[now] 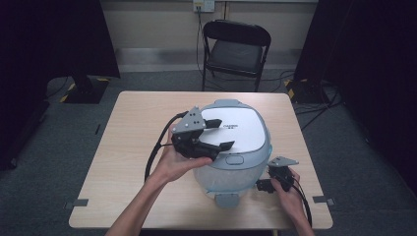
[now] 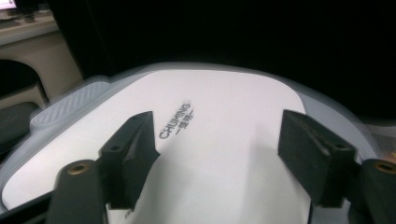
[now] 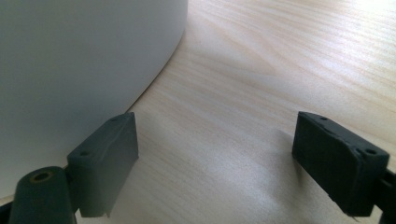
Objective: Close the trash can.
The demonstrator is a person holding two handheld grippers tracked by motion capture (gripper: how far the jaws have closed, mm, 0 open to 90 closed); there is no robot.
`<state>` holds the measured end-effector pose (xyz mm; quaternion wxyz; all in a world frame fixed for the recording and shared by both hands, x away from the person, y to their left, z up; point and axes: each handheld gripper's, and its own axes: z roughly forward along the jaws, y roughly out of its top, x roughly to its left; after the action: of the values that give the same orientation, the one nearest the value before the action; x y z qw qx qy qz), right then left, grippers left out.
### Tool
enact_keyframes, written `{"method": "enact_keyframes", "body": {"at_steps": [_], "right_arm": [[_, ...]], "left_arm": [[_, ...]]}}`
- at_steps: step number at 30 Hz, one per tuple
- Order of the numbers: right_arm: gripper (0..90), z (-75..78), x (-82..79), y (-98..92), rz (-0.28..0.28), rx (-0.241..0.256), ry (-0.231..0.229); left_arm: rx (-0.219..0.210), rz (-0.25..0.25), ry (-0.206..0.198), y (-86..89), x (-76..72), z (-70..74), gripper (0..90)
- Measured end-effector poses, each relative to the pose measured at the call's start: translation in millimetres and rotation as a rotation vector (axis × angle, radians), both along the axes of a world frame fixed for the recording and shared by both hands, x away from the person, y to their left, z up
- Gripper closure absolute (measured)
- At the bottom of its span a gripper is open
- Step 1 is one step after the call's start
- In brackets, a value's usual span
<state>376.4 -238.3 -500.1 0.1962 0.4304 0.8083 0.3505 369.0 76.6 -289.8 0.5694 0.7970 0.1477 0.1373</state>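
Now both grippers at the rice cooker (image 1: 233, 147), mid-table (image 1: 133, 147).
Left gripper (image 1: 216, 133) hovers over its white lid (image 2: 219, 140), fingers (image 2: 133, 154) spread; right gripper (image 1: 263, 186) sits low beside its base, fingers (image 3: 105, 158) spread, empty.

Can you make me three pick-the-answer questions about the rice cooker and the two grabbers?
1. Where is the left gripper?
A. over the rice cooker lid
B. on the chair
C. under the table

2. What colour is the lid's top panel?
A. red
B. white
C. green

3. How are the right gripper's jaws?
A. shut on a spoon
B. wide apart
C. clamped on the lid

Answers: 1 A, the high view shows it above the lid. 2 B, the left gripper view shows a white panel with lettering. 3 B, bare wooden table lies between them.
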Motion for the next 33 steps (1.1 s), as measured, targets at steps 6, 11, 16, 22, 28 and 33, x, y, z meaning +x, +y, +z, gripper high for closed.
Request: {"method": "enact_keyframes", "body": {"at_steps": [6,11,16,22,28,33], "right_arm": [[13.3,0.1,-0.1,0.1,-0.002,0.001,0.000],[13.4,0.2,-0.1,0.1,-0.002,0.001,0.001],[13.3,0.2,-0.1,0.1,-0.002,0.001,0.001],[13.3,0.2,-0.1,0.1,-0.002,0.001,0.001],[13.3,0.1,0.0,0.1,-0.001,0.001,0.000],[13.4,0.2,0.0,0.1,-0.002,0.001,0.001]], "left_arm": [[-0.013,0.004,0.001,1.5,-0.6,-1.0,30.3],[-0.046,-0.004,0.021,3.2,1.4,-2.9,28.8],[-0.088,0.020,0.047,8.0,6.5,-4.7,27.0],[-0.111,0.067,0.058,20.8,9.9,-3.8,23.2],[-0.144,0.112,0.063,37.5,12.5,-1.9,21.7],[-0.164,0.143,0.055,48.7,12.3,-0.6,22.1]]}}
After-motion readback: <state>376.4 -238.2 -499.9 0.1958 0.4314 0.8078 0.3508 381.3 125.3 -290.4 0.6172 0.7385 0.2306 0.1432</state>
